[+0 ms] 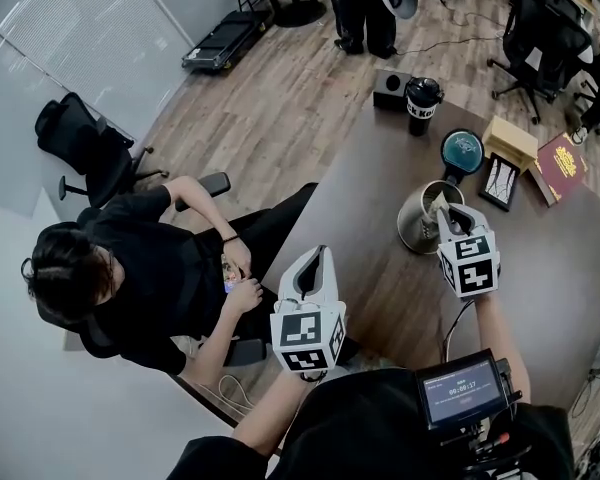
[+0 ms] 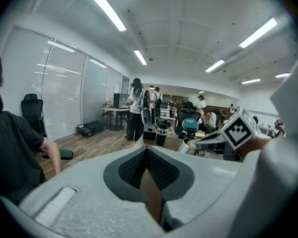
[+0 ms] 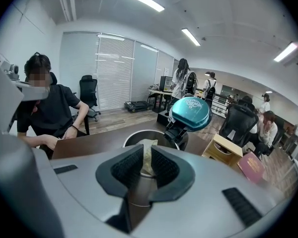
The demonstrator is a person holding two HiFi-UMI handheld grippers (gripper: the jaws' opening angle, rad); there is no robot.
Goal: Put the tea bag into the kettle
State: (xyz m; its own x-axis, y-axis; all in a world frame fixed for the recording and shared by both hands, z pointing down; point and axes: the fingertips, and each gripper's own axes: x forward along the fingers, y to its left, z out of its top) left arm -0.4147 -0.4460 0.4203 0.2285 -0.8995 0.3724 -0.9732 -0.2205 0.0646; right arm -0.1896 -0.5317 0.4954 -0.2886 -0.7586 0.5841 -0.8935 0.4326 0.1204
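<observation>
tea bag (image 3: 148,146) sits between the opening jaws of our right hand-held gripper (image 3: 146,163) above the kettle (image 1: 417,224), not yet dropped in.

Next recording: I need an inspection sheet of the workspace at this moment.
Surface: brown wooden table, no spills seen.
Job's things: upright steel kettle, teal lid open; pale tea bag over its mouth.
Clutter: black tumbler, black box, wooden box, dark red book.
Grippers: right gripper jaws opening, tea bag between them; left gripper shut, empty.
Cables: pale cables at table edge.
Surroundings: seated person in black, black office chair.
</observation>
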